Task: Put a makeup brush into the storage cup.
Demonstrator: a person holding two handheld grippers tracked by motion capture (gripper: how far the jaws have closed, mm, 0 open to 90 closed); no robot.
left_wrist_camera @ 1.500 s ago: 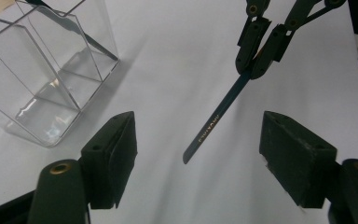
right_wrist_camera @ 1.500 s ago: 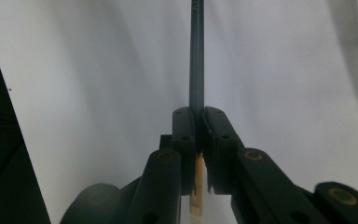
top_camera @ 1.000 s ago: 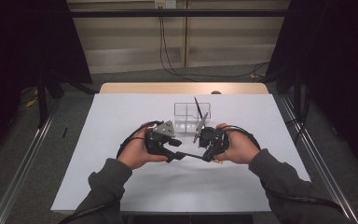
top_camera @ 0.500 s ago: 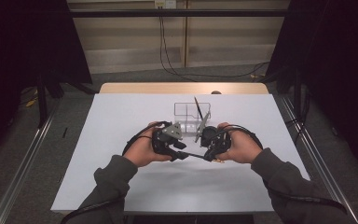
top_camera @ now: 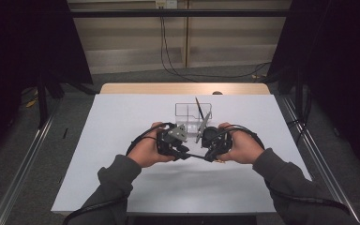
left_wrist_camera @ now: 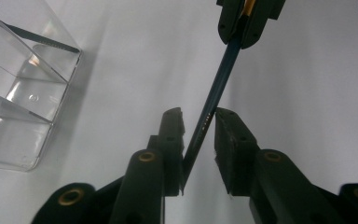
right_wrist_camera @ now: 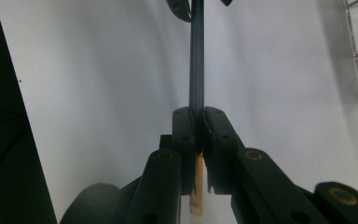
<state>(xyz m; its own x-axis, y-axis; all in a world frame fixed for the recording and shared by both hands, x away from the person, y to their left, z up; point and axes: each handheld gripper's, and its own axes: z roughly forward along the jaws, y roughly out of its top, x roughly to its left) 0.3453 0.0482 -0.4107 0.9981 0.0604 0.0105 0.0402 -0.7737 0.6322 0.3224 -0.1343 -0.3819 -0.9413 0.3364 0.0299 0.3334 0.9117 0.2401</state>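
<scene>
In the high view, the pencil is held level between both grippers near the desk's middle. In the left gripper view, the left gripper jaws, just closing, flank it unclamped. In the right gripper view, the right gripper is clamped on it.

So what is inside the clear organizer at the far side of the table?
In the high view, the clear organizer holds one dark pencil-like stick leaning in a rear compartment. The left gripper view shows near compartments with nothing visible inside. The hands cover its front edge.
</scene>
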